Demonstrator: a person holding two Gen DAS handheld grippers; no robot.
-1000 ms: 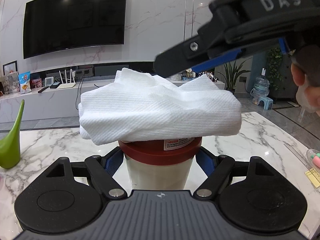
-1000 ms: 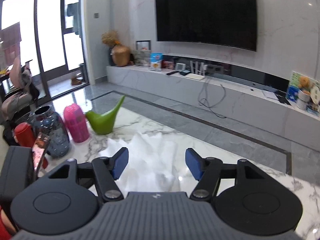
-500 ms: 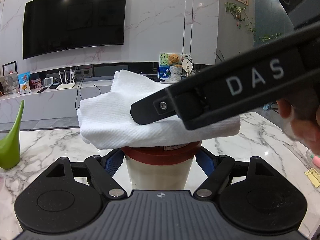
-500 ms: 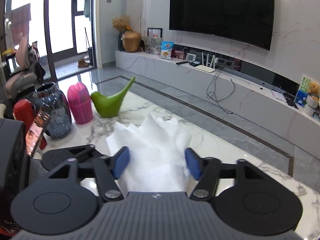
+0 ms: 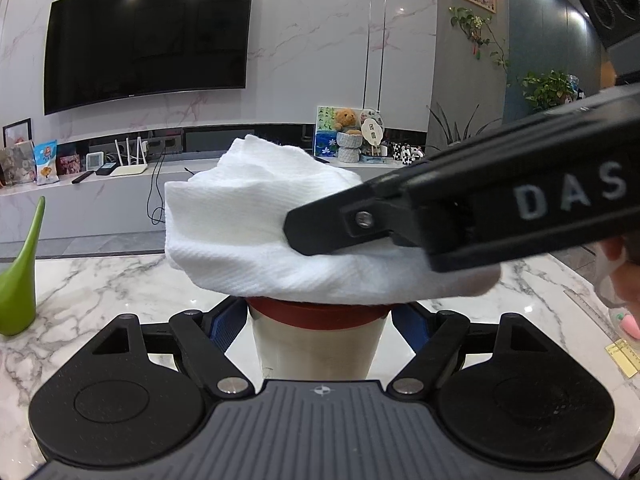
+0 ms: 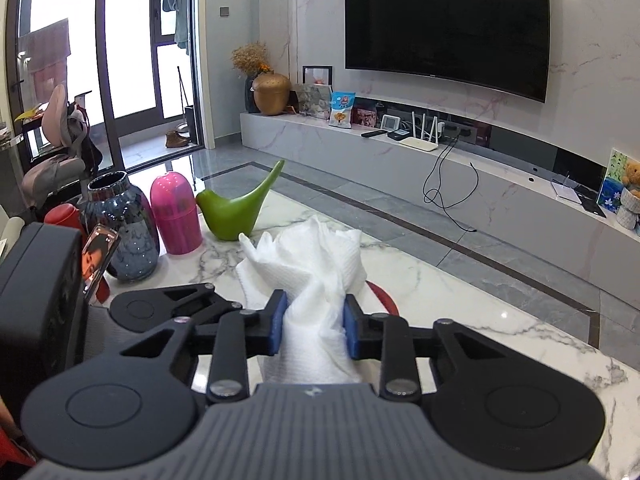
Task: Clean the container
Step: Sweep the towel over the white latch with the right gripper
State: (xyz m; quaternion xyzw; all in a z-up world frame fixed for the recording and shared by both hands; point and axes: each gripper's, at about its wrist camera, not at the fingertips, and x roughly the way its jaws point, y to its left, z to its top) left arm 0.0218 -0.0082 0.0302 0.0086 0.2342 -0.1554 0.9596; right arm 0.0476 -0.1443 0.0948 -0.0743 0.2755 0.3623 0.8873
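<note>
A cream container [image 5: 316, 348] with a red lid [image 5: 316, 314] stands upright on the marble table. My left gripper [image 5: 318, 320] is shut on the container, its blue pads against both sides below the lid. A white paper towel [image 5: 280, 232] lies bunched on top of the lid. My right gripper [image 6: 314, 326] is shut on the paper towel [image 6: 316, 280] and comes in from the right over the lid; its black finger shows in the left wrist view [image 5: 360, 224]. A sliver of the red lid [image 6: 382, 298] shows beyond the towel.
A green bird-shaped watering can [image 6: 236, 212] [image 5: 20, 280], a pink canister [image 6: 174, 214] and a dark blue vase [image 6: 120, 228] stand on the table to the left. A phone [image 6: 98, 256] leans near the vase. Small items [image 5: 624, 344] lie at the table's right edge.
My right gripper has come down over the lid and closed its jaws on the paper towel, bunching it. The left gripper and the container have stayed put.
</note>
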